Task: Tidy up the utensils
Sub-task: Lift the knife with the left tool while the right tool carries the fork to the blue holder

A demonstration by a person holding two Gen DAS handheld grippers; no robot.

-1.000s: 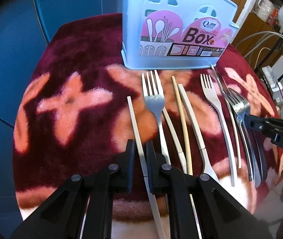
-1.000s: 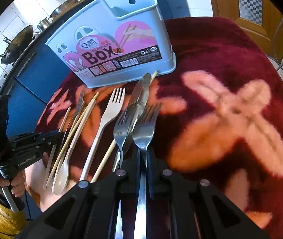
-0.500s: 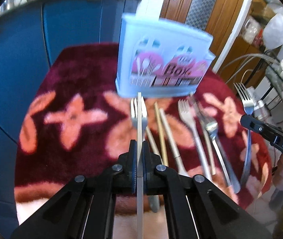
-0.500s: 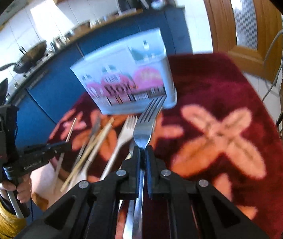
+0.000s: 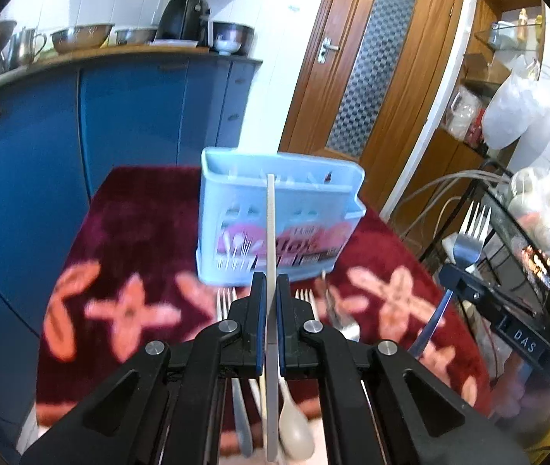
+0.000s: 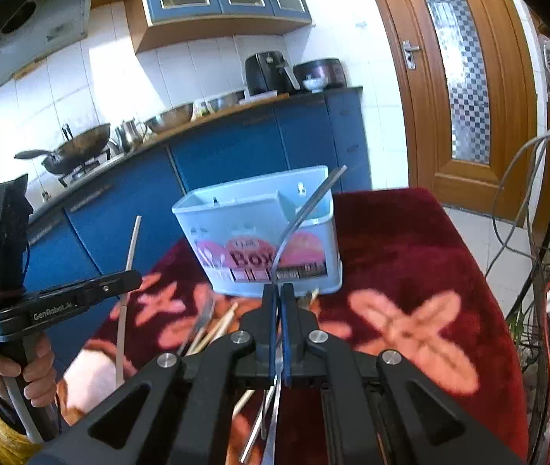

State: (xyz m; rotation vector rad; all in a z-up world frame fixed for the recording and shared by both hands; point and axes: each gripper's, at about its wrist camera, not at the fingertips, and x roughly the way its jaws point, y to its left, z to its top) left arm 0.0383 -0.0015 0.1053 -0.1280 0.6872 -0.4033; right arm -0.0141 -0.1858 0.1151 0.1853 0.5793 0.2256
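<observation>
While nothing I can make out stands in the blue box (image 5: 279, 228) yet, I judge the sorting barely begun. On the left, my left tongs (image 5: 271, 294) are clamped on a pale chopstick (image 5: 270, 224), which rides clear of the desk (image 5: 139, 209) with its tip up in front of the box. Below them a fork (image 5: 222, 302), a pale spoon (image 5: 294, 434) and more chopsticks lie on the red blanket, all waiting. In the middle the box stands at the far end of the desk. On the right, my right tongs (image 6: 278, 294) are pinched shut on the handle of a steel fork (image 6: 306, 209), prongs raised toward the box. Both pieces must go in, then the rest.
</observation>
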